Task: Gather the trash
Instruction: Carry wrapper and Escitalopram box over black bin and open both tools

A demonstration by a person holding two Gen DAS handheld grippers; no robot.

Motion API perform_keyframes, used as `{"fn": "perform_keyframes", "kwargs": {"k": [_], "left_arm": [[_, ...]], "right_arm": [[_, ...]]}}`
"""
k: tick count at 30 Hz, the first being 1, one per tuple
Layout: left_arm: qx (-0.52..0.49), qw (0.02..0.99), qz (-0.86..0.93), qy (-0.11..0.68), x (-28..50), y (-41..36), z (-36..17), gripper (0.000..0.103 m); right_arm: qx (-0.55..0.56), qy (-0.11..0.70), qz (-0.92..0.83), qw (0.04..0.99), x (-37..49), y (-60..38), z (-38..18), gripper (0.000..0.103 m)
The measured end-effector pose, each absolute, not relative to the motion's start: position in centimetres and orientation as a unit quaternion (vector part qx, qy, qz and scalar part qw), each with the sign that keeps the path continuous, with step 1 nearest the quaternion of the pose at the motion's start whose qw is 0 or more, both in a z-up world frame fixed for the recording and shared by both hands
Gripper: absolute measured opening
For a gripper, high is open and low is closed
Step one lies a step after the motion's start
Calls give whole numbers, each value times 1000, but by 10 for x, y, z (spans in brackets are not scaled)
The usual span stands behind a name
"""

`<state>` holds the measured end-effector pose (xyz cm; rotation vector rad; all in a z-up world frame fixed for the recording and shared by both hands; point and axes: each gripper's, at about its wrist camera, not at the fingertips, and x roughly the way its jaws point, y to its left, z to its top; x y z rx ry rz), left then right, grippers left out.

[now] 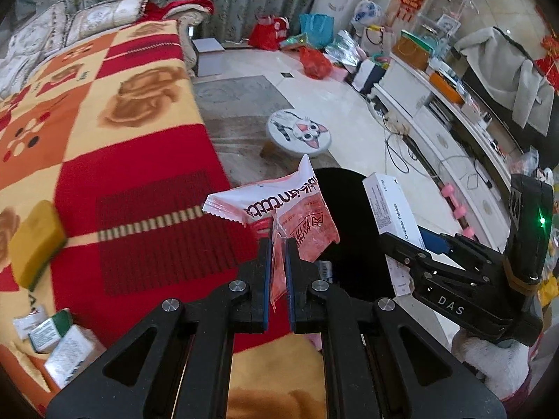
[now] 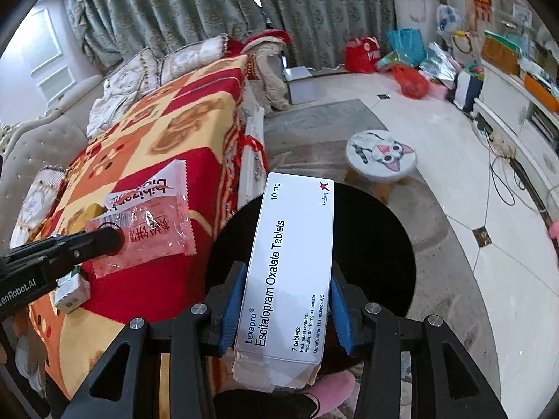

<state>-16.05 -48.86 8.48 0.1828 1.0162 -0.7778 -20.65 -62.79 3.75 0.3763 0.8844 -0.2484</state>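
Observation:
My left gripper [image 1: 278, 244] is shut on a pink and white snack wrapper [image 1: 297, 216] and holds it at the sofa's edge, beside the black bin [image 1: 349, 230]. The wrapper also shows in the right wrist view [image 2: 150, 230], with the left gripper [image 2: 115, 241] on it. My right gripper [image 2: 284, 289] is shut on a white Lexapro tablet box [image 2: 290, 262] and holds it above the black bin's opening [image 2: 377, 255]. That box [image 1: 391, 209] and the right gripper [image 1: 419, 255] also show in the left wrist view.
The sofa has a red and yellow blanket [image 1: 122, 139] on it. A yellow sponge [image 1: 35, 241] and small boxes [image 1: 59, 338] lie on the blanket. A cat-face stool [image 1: 298, 132] stands on the floor past the bin. Bags and a white cabinet [image 1: 436, 118] line the far right.

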Motion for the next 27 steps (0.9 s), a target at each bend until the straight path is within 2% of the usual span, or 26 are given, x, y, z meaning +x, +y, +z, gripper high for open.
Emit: {"fn": "perform_keyframes", "kwargs": {"k": [12,14,16,18,20,27], "left_arm": [[77,782,-383,486,-164,-518,72,6],[75,780,-386,486,-164,-520,71,6],[77,779,-391,485,-164,-521,72,11],[76,775,-395,487,-163,-520,70,29],[71,773,-395,491,-162,-518,69,35],[72,777,-385,493,-164,-506,73,35]], "right_arm": [[206,424,-138,871,-208,-651,27,44],[211,424,-143,869,-206,-653,27,48],[213,427,-148,866,-206,-655,26,49],[214,428,-149,865,-206,-654,25,50],[213,431,-150,864,-206,-654,23,51],[211,439,-142,862,-206,-645,21,51]]}}
